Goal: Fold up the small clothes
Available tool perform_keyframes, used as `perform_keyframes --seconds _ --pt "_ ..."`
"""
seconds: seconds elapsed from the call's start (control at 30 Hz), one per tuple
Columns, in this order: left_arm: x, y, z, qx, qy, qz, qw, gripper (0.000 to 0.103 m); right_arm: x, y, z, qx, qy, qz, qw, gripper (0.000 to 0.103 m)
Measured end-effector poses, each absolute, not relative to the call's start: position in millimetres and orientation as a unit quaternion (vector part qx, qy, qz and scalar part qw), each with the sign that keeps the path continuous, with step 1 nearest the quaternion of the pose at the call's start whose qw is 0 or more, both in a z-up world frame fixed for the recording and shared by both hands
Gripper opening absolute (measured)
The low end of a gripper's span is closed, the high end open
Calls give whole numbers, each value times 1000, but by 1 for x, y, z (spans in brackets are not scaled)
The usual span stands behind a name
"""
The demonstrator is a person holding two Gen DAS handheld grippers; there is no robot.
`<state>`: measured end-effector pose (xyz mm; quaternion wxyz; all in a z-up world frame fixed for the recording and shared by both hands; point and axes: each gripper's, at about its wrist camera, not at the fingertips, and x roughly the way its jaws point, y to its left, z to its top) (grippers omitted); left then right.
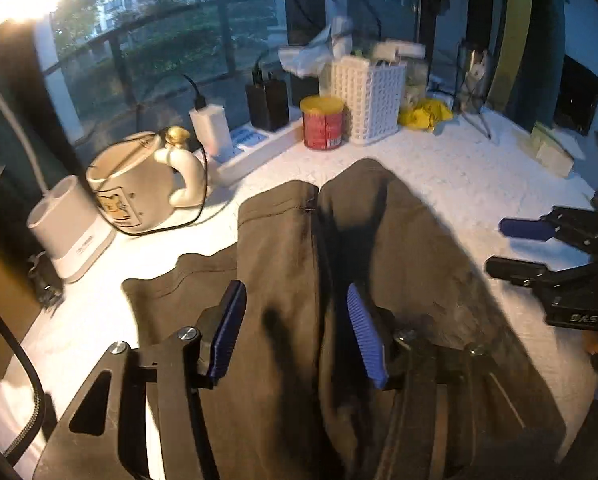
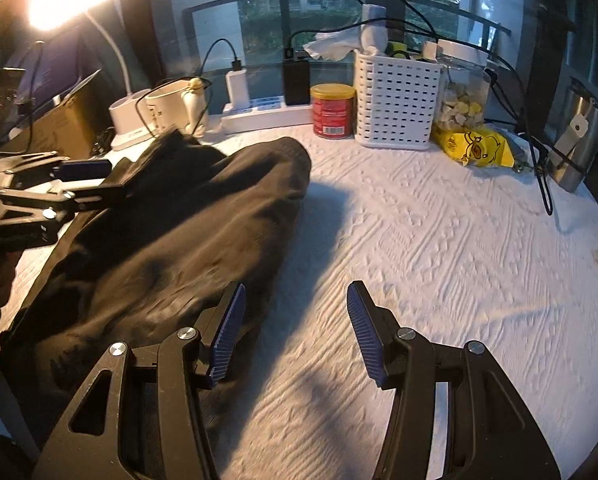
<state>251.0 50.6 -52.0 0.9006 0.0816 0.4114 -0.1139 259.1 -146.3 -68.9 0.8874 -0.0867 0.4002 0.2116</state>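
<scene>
A dark brown-black pair of small shorts (image 1: 299, 264) lies spread on the white textured table cover (image 1: 459, 176), with a centre seam running away from me. My left gripper (image 1: 295, 304) is open and hovers just above the garment, its blue pads on either side of the seam. In the right wrist view the garment (image 2: 171, 232) lies to the left, rumpled. My right gripper (image 2: 295, 300) is open and empty; its left finger is over the cloth's edge, its right finger over the bare cover (image 2: 439, 240). Each gripper shows in the other's view: the right (image 1: 499, 248), the left (image 2: 111, 178).
Along the back edge stand a lamp base (image 1: 71, 232), a cream mug (image 1: 139, 184), a power strip with chargers (image 1: 255, 148), a red tin (image 1: 323, 122), a white basket (image 1: 373, 98), a yellow packet (image 2: 475, 146), a jar (image 2: 461, 92) and a steel flask (image 2: 579, 140).
</scene>
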Motion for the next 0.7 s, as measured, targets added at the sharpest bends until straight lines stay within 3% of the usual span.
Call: perform_keyframes --seconds 0.07,0.17,0.2,0.47,0.7 --pt "262 52 -62 88 415 -110 899 52 265 -147 -71 -88 402 208 888 56" --pt "272 61 -75 84 425 -110 894 9 275 -148 -76 -89 406 202 887 56" --pt "270 66 -74 72 421 -110 897 6 277 -148 -78 -90 407 200 887 56" --pt "245 94 -34 23 377 -122 918 5 292 -140 -80 -94 407 201 886 56" --pt "263 135 -58 -16 408 -71 910 9 319 -134 -75 -57 399 211 890 56"
